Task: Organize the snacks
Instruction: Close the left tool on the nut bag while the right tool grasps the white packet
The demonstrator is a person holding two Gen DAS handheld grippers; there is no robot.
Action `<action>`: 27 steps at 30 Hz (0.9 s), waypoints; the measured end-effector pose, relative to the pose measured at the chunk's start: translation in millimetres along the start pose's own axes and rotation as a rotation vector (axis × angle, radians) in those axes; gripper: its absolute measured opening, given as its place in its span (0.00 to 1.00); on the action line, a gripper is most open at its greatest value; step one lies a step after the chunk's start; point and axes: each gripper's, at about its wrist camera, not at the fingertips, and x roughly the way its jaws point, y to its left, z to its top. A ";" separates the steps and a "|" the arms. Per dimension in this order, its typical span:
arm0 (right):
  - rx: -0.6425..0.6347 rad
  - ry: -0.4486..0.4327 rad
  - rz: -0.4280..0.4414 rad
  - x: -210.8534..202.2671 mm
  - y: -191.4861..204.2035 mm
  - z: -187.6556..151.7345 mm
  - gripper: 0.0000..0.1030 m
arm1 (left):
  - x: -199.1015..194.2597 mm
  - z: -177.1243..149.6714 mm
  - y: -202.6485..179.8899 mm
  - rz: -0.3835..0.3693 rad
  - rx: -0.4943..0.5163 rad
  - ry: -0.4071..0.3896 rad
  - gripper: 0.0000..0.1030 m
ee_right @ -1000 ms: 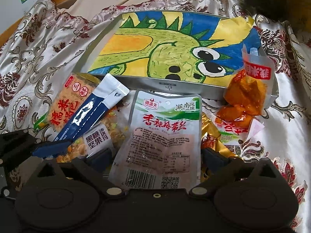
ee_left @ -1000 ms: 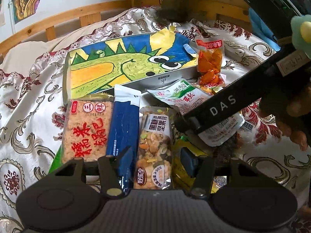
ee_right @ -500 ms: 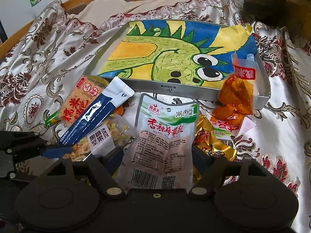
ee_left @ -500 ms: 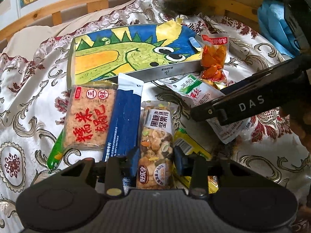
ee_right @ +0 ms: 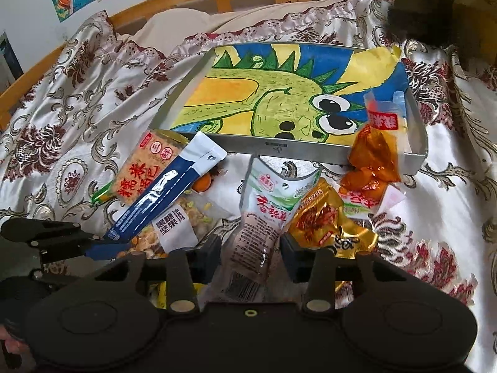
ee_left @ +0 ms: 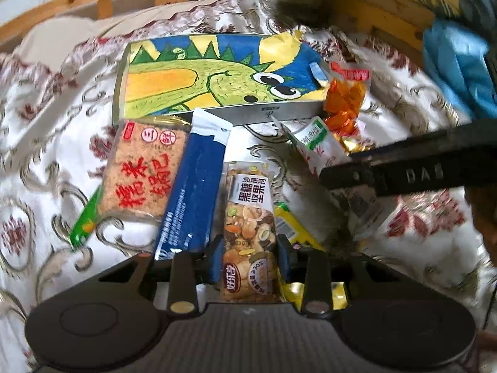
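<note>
Both our hand-held grippers have just clenched: the left hand-held gripper (ee_left: 247, 256) grasps the nut bar (ee_left: 249, 233), the right hand-held gripper (ee_right: 251, 256) the seaweed packet (ee_right: 264, 217), both still on the bed (ee_right: 77, 118) before the tray (ee_right: 417, 143), ready for lifting.

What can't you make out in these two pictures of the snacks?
- Yellow packet: left wrist view, mostly hidden under the nut bar and the left tongs.
- White pouch: right wrist view, lower end hidden behind the right tongs.
- Blue cloth: left wrist view, blurred, cut by the edge.
</note>
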 end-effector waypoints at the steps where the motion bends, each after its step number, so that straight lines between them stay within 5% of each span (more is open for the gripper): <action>1: -0.002 -0.003 0.000 -2.7 0.6 -1.0 0.38 | -2.2 0.0 0.0 -0.008 -0.016 0.001 0.37; 13: -0.149 -0.074 -0.041 -41.4 13.5 -28.1 0.31 | -31.1 2.0 -16.5 0.008 -0.024 -0.096 0.36; 20: -0.133 0.001 -0.071 -32.7 9.5 -40.2 0.33 | -34.7 2.8 -15.9 0.033 -0.034 -0.097 0.36; 25: -0.115 0.035 -0.113 -20.3 6.7 -44.3 0.64 | -34.1 -0.3 -17.1 0.034 -0.030 -0.095 0.36; 27: -0.065 0.038 -0.109 -15.2 1.2 -45.7 0.69 | -34.0 -0.9 -17.7 0.034 -0.025 -0.098 0.36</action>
